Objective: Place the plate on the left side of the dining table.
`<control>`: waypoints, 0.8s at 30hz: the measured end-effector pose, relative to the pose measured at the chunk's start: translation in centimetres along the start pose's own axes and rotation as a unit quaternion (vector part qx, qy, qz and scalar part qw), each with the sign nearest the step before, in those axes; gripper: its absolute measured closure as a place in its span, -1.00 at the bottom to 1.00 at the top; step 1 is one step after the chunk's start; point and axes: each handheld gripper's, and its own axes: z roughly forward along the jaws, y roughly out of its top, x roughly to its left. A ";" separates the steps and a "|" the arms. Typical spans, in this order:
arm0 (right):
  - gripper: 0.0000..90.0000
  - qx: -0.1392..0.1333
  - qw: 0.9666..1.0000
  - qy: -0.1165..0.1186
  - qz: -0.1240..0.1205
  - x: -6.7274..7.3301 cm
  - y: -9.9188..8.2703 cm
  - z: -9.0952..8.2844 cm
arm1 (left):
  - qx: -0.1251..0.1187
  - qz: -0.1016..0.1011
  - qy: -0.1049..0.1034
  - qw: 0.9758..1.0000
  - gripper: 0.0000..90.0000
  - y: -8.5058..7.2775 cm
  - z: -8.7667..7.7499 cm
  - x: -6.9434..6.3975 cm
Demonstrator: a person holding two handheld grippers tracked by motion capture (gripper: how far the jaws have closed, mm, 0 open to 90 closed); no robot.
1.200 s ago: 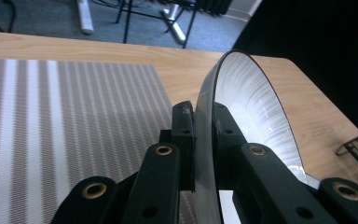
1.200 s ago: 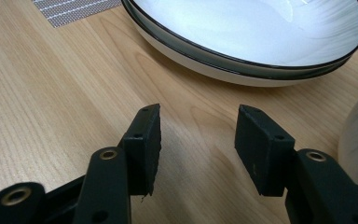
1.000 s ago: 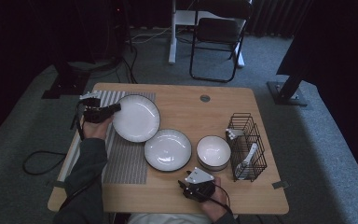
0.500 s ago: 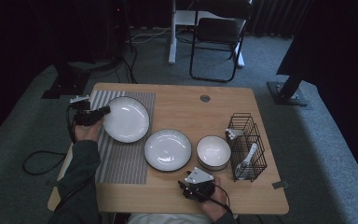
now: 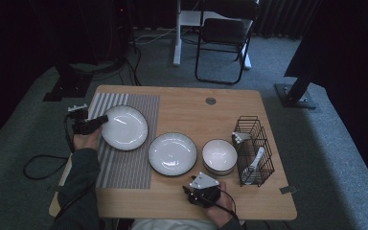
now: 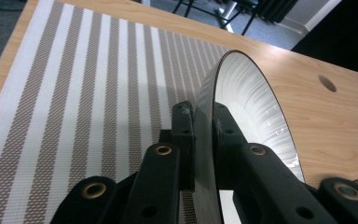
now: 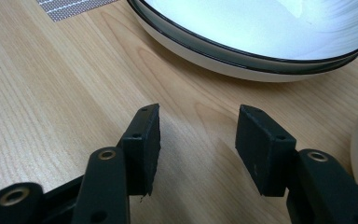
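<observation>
My left gripper (image 5: 99, 120) is shut on the left rim of a white plate (image 5: 124, 127) with a dark edge, held over the striped placemat (image 5: 124, 167). In the left gripper view the plate (image 6: 251, 107) stands on edge between the two jaws, my left gripper (image 6: 204, 122) pinching its rim. My right gripper (image 5: 197, 189) rests at the table's near edge, open with nothing between its jaws. In the right gripper view my right gripper (image 7: 198, 133) points at a second white plate (image 7: 270, 28) that lies on the wood.
A second plate (image 5: 172, 153) lies at the table's middle, with a white bowl (image 5: 219, 155) to its right. A black wire basket (image 5: 254, 149) holding white utensils stands at the right. A round hole (image 5: 211, 101) is in the far tabletop. A folding chair (image 5: 223, 40) stands beyond the table.
My left gripper has carried the plate leftward and lower, toward the placemat. The right gripper has stayed put.
</observation>
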 end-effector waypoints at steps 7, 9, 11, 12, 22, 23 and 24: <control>0.10 -0.001 1.000 0.000 0.000 0.0 0.0 0.0 | 0.002 -0.006 0.008 1.000 0.86 -0.1 0.0 0.6; 0.10 -0.001 1.000 0.000 0.000 0.0 0.0 0.0 | 0.003 -0.008 0.013 1.000 0.86 -0.2 0.1 0.8; 0.10 -0.001 1.000 0.000 0.000 0.0 0.0 0.0 | 0.006 -0.008 0.018 1.000 0.86 -0.3 0.2 1.0; 0.10 -0.001 1.000 0.001 0.000 0.0 0.0 0.0 | 0.008 -0.007 0.022 1.000 0.86 -0.4 0.2 1.1; 0.10 0.000 1.000 -0.001 -0.002 0.1 0.0 0.0 | 0.025 0.028 0.071 0.997 0.85 -0.9 0.7 1.5; 0.10 0.000 1.000 -0.001 -0.002 0.1 0.0 0.0 | 0.032 0.041 0.083 0.995 0.83 -1.0 0.9 1.5; 0.09 0.000 1.000 -0.001 -0.002 0.1 0.0 0.0 | 0.036 0.046 0.089 0.994 0.80 -1.0 1.0 1.4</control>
